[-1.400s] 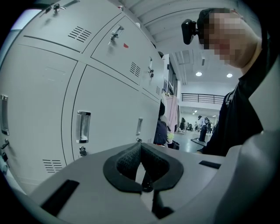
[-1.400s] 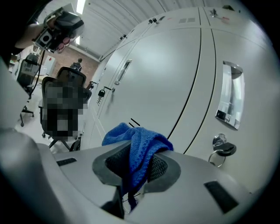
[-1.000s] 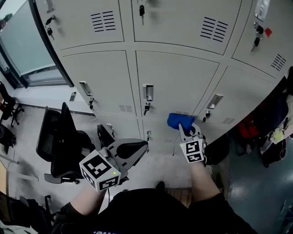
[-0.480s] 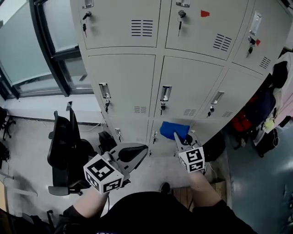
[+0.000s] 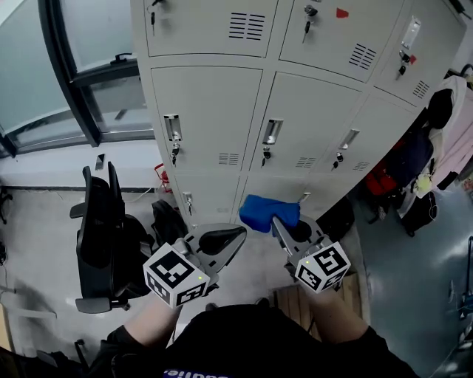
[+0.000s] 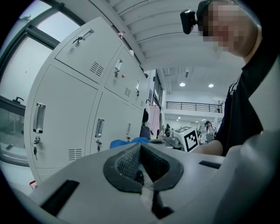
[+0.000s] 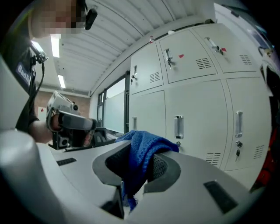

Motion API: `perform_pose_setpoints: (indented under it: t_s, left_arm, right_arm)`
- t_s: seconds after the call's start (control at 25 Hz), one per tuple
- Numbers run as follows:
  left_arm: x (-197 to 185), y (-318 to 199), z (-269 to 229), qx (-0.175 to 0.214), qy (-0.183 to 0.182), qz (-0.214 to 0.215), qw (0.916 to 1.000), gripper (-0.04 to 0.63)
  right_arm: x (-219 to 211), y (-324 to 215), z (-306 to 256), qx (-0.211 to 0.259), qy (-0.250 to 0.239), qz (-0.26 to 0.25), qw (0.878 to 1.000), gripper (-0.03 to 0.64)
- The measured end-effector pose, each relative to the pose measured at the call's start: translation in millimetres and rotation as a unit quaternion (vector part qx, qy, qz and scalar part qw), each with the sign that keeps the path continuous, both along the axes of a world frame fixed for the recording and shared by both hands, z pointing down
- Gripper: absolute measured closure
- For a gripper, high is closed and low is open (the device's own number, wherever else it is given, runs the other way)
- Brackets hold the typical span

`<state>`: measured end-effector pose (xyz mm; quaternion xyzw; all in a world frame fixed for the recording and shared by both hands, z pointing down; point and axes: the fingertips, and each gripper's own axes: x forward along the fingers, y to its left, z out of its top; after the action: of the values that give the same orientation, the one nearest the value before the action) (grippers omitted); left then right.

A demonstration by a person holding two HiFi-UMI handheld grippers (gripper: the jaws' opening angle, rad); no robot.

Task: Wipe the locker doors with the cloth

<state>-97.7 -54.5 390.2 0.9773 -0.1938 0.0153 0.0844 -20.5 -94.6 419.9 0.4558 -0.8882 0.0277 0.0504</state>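
Before the grey locker doors (image 5: 209, 111), the right gripper (image 5: 283, 229) holds its jaws clamped on a bunched blue cloth (image 5: 267, 212), short of the doors, while the left gripper (image 5: 225, 242) beside it has its jaws together, empty.

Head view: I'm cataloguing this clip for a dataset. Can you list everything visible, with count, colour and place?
lockers: one bank with many doors, pale grey, across the top and centre
keys: several, dark, hanging from the door locks
red tags: two visible, on upper-row doors at right
window: one, glass in a dark frame, left of the lockers
office chair: one, black, on the grey floor at left
clothes and bags: several, dark, pink and red, right of the lockers
cloth: one, blue, clamped in the right gripper
left gripper: grey, lower centre, jaws together, empty
right gripper: grey, lower right, jaws closed on the cloth
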Motion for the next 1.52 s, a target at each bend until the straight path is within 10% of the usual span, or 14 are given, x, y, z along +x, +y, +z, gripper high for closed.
perform_pose_setpoints:
  t_s: [0.56,1.52]
  left_arm:
    - [37,24,-26,0.020,-0.017,0.026,0.9993,0.588]
    - [27,33,-19,0.015,-0.021,0.030,0.9992,0.588]
  right_arm:
    - [2,55,-51,0.010,-0.104,-0.062,0.993,0.552]
    - [-16,62,-48,0.007,-0.110,-0.077,0.991,0.552]
